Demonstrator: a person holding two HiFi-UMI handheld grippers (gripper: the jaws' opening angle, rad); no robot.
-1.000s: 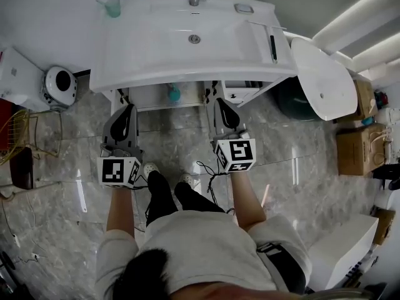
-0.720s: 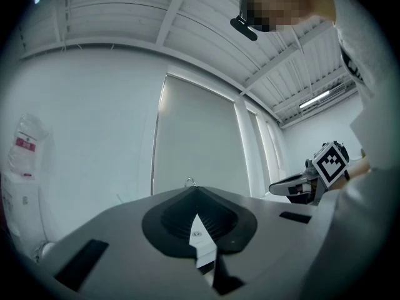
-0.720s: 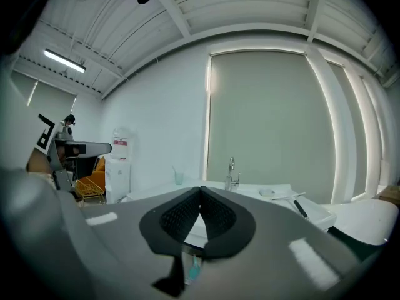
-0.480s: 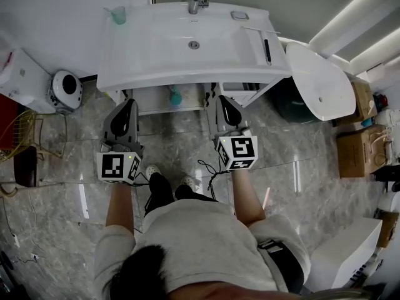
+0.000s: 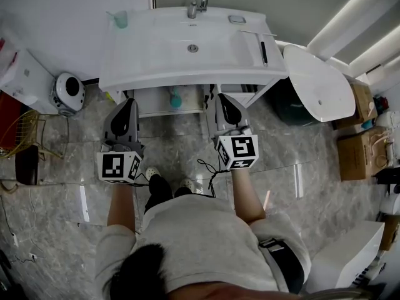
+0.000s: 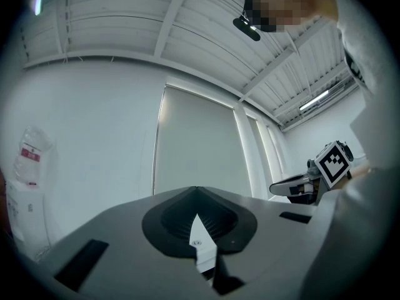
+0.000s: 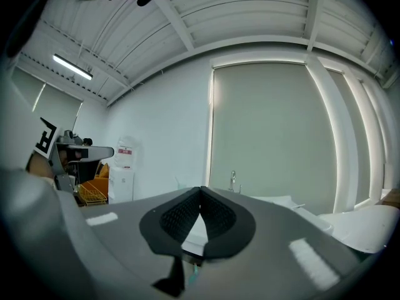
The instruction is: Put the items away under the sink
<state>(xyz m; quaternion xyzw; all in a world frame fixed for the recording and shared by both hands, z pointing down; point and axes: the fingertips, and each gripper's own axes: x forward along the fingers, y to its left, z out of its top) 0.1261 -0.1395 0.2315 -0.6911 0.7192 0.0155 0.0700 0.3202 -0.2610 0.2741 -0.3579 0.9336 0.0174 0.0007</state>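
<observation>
In the head view a white sink (image 5: 156, 49) with a chrome faucet (image 5: 197, 2) stands ahead of me. On its top are a teal cup (image 5: 119, 19), a soap dish (image 5: 236, 19) and a thin dark stick-like item (image 5: 264, 52). A teal bottle (image 5: 175, 95) stands on the open shelf (image 5: 153, 99) under the basin. My left gripper (image 5: 128, 103) and right gripper (image 5: 223, 99) hover side by side just short of that shelf, above the floor. Both are shut and hold nothing. The left gripper (image 6: 195, 192) and the right gripper (image 7: 201, 189) each show their pads meeting at the tip.
A round white device (image 5: 67, 87) and a white cabinet (image 5: 22, 74) sit left of the sink, with a yellow wire basket (image 5: 19, 130) nearer me. A white oval fixture (image 5: 315, 83) and cardboard boxes (image 5: 359, 149) stand to the right. Marble floor (image 5: 175, 145) lies below the grippers.
The head view has shifted slightly, so the sink sits a little higher in it. Both grippers stay shut in about the same place before the shelf.
</observation>
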